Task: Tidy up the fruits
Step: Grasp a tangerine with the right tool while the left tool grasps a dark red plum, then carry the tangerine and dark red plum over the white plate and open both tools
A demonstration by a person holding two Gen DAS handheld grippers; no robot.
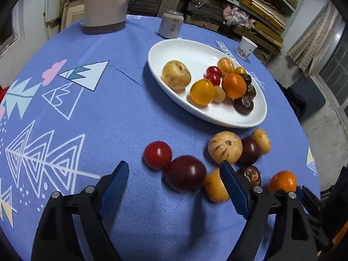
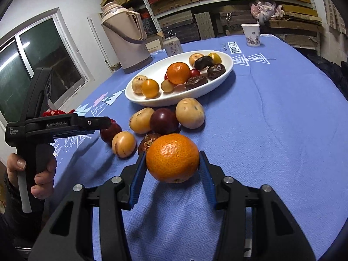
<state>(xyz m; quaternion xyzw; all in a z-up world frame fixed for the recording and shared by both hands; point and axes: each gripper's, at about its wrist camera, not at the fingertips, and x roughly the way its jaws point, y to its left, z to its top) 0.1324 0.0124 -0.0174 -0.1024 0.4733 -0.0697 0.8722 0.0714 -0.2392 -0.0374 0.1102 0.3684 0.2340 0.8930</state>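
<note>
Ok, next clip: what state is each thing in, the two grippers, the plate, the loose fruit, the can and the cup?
Left gripper: open, empty, above the cloth.
Right gripper: shut on the orange.
White plate: partly filled with fruit.
Loose fruit: clustered on the tablecloth.
Can: upright.
Paper cup: upright.
Thermos: upright, lid on.

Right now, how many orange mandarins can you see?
2. One mandarin is pinched in the right tongs above the blue tablecloth. The other mandarin sits in the white dish among the other fruits, which might be hiding more.
</note>
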